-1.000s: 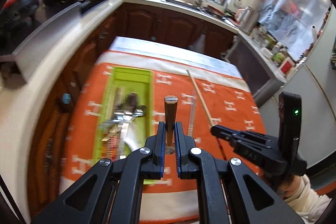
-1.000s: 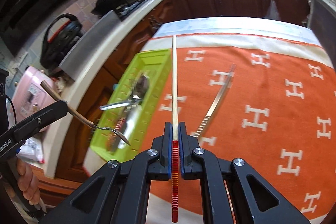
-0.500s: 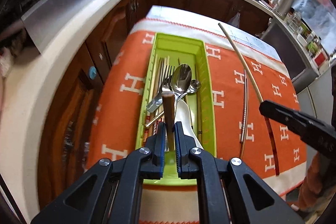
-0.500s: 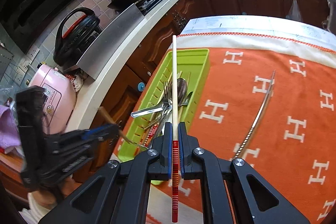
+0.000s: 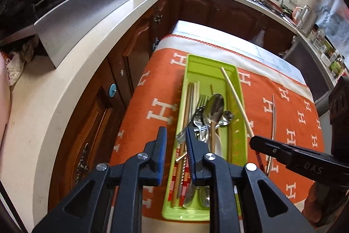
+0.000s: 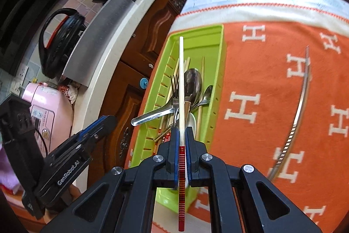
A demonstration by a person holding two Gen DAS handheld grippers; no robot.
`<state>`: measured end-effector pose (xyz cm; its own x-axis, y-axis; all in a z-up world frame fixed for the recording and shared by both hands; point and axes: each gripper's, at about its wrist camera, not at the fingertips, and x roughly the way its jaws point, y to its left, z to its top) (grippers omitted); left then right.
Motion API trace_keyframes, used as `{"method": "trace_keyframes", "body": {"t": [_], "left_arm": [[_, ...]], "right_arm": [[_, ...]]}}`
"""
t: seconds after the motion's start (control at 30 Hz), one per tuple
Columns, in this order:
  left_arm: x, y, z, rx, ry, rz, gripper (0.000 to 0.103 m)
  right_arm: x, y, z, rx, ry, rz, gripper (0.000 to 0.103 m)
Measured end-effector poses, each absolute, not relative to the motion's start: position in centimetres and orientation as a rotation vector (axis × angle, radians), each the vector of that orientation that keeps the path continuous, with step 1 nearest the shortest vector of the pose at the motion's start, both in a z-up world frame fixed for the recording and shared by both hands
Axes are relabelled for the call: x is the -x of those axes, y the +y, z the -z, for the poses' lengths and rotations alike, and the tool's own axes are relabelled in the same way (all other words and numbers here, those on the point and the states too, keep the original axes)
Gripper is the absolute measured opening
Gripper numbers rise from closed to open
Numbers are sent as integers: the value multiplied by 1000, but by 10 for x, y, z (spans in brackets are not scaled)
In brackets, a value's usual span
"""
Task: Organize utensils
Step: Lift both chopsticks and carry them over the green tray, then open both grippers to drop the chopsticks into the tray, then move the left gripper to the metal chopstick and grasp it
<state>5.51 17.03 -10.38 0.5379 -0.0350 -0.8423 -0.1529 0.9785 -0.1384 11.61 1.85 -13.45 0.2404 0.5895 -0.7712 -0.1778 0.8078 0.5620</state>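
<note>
Black grippers (image 5: 175, 146) angled over tray (image 5: 238, 115)

Tray's (image 6: 218, 58) near end — gripper-hidden

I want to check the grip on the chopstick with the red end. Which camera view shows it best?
The right wrist view: the chopstick runs its whole length there, clamped in the right hand-held gripper, over the green tray. The left wrist view shows only its pale shaft slanting across the tray; the grip is hidden.

Orange cloth (image 5: 161, 88) (green tray (image 5: 209, 64), steel chopstick (image 5: 274, 117)) on table (image 5: 218, 32)
</note>
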Motion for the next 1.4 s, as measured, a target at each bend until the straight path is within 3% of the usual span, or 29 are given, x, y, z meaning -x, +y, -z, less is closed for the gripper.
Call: {"method": "trace_keyframes", "body": {"t": [0.1,0.27,0.57,0.7,0.97,1.1,1.17,1.3,1.4], "left_arm": [[-59,175,111,203,1014,-87,17],[-63,181,121,208,1035,-97,18],[-71,174,129,201,1063,-80,22],[-73,165,127,191,1070,-63,36],[-72,137,112,152,1058,-19,37],[-70,117,103,136,1052,16,47],[-69,104,98,121,1048,34,53],[-69,79,91,110,1045,84,75],[-71,53,87,80,1044,124,76]], "right_arm": [[-125,32,146,-400,1261,-554,7],[-132,47,161,-392,1302,-560,19],[-135,46,167,-350,1299,-553,20],[-131,37,161,-334,1279,-556,20],[-120,7,144,-292,1211,-537,20],[-109,-17,132,-261,1168,-516,23],[-101,-34,124,-234,1141,-496,31],[-89,-67,111,-176,1095,-459,38],[-82,-96,102,-147,1078,-425,39]]}}
